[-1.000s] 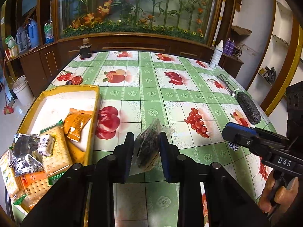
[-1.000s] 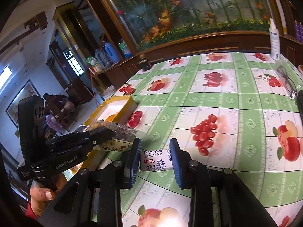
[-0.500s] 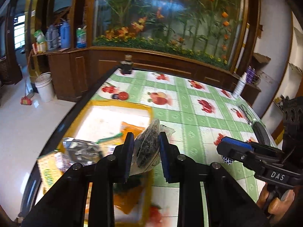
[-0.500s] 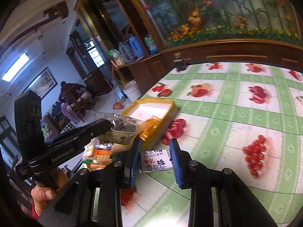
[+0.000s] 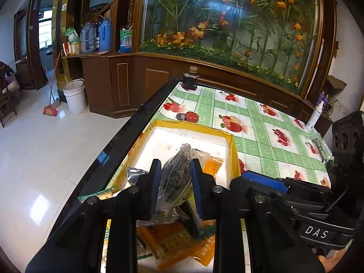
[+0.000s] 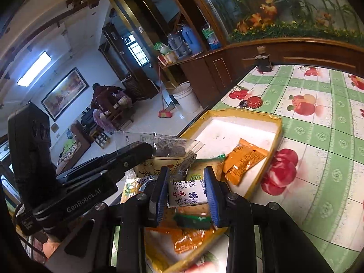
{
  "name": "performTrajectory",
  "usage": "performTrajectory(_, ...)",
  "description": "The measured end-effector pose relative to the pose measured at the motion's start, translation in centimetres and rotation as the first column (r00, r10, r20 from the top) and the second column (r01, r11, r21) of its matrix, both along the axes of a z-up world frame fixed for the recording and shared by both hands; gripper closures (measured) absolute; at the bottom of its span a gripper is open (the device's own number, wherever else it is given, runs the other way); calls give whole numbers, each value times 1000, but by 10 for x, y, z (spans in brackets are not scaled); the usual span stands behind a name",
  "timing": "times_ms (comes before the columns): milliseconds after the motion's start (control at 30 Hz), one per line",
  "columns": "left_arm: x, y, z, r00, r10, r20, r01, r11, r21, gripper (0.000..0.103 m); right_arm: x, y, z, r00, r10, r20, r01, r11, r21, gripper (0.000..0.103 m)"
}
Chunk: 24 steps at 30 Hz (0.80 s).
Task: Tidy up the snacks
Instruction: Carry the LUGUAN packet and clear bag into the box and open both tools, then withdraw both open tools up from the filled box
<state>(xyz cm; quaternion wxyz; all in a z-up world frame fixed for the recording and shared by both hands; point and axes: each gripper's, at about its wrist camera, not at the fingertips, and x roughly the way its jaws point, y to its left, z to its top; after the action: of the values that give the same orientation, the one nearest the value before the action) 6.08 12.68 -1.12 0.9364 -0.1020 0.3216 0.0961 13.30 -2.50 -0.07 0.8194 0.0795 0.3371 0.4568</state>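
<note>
My left gripper (image 5: 175, 177) is shut on a clear bag of dark dried snacks (image 5: 176, 177) and holds it above the yellow-rimmed white tray (image 5: 193, 127). That bag also shows in the right wrist view (image 6: 166, 151), held by the left gripper (image 6: 145, 147). My right gripper (image 6: 186, 193) is shut on a small white nougat packet (image 6: 187, 193) with blue print, above the near part of the tray (image 6: 248, 113). The tray holds orange packets (image 6: 243, 157), cracker packs and a silver packet (image 5: 136, 173). The right gripper appears at the right of the left wrist view (image 5: 264, 179).
The tray sits at the left edge of a table with a green fruit-print cloth (image 5: 261, 122). A dark jar (image 5: 190, 80), a white bottle (image 5: 315, 118) and glasses (image 5: 319, 145) stand farther back. Beyond the black table edge (image 5: 127, 134) is the tiled floor with a white bucket (image 5: 75, 95).
Both grippers have swung left from over the tablecloth to above the tray, each still holding its snack. The tray now lies directly under them.
</note>
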Motion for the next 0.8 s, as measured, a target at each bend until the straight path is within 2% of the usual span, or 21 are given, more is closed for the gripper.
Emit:
performTrajectory(300, 6, 15, -10, 1000, 1, -10, -1, 999, -36, 79, 20, 23, -14, 999, 3, -40, -4, 1000, -16, 71)
performTrajectory(400, 5, 17, -10, 1000, 12, -20, -13, 999, -34, 77, 21, 31, -18, 999, 8, -44, -10, 1000, -28, 67)
performTrajectory(433, 4, 18, -9, 1000, 23, -18, -24, 999, -27, 75, 21, 32, -18, 999, 6, -43, -8, 999, -33, 64)
performTrajectory(467, 2, 19, -7, 999, 32, -13, -33, 999, -23, 68, 21, 33, -19, 999, 4, -43, -6, 999, -40, 51)
performTrajectory(500, -2, 21, -5, 999, 48, -2, -48, 999, -19, 55, 21, 33, -20, 999, -2, -44, 1, 999, -42, 43)
performTrajectory(533, -4, 22, -3, 998, 62, 5, -62, 998, -19, 47, 21, 29, -20, 999, -16, -45, 14, 999, -41, 37)
performTrajectory(567, -9, 25, 0, 997, 79, 20, -79, 997, -22, 31, 22, 25, -20, 998, -24, -49, 22, 999, -31, 28)
performTrajectory(600, -13, 26, 3, 996, 87, 36, -86, 996, -33, 19, 22, 18, -19, 998, -34, -54, 33, 999, -18, 18)
performTrajectory(667, -22, 28, 10, 993, 81, 81, -75, 995, -69, 18, 22, 7, -16, 996, -66, -55, 65, 998, -15, 12)
performTrajectory(700, -25, 27, 13, 993, 80, 91, -73, 995, -74, 18, 21, 1, -13, 996, -80, -49, 79, 997, -16, 12)
performTrajectory(800, -29, 17, 22, 992, 94, 89, -92, 995, -29, 18, 13, -18, -5, 993, -115, -16, 115, 993, -20, 11)
